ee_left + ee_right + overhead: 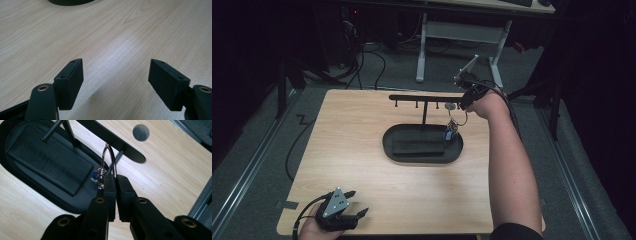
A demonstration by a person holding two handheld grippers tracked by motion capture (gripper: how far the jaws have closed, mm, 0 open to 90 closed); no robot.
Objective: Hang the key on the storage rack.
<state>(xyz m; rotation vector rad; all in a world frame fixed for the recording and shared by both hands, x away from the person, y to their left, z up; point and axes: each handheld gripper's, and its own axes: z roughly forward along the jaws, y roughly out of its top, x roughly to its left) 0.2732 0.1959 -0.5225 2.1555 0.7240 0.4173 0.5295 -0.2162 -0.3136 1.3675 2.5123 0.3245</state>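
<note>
A black rack (427,97) with several short pegs stands on a post over a black oval tray (388,142). My right gripper (462,106) is at the bar's right end, shut on a silver key ring (110,157). The ring's top reaches the underside of the bar (117,143), just beside a peg (119,155); I cannot tell whether it rests on the peg. Keys with a blue tag (449,134) dangle from the ring above the tray's right end. My left gripper (360,202) lies at the table's front left, open, with only bare wood between its pads (72,80).
A dark rectangular pad (50,157) lies inside the tray. A round grey cap (140,132) is set in the tabletop beyond the rack. The light wooden table (352,165) ends close behind the rack; a white-legged desk (422,45) stands on the floor beyond.
</note>
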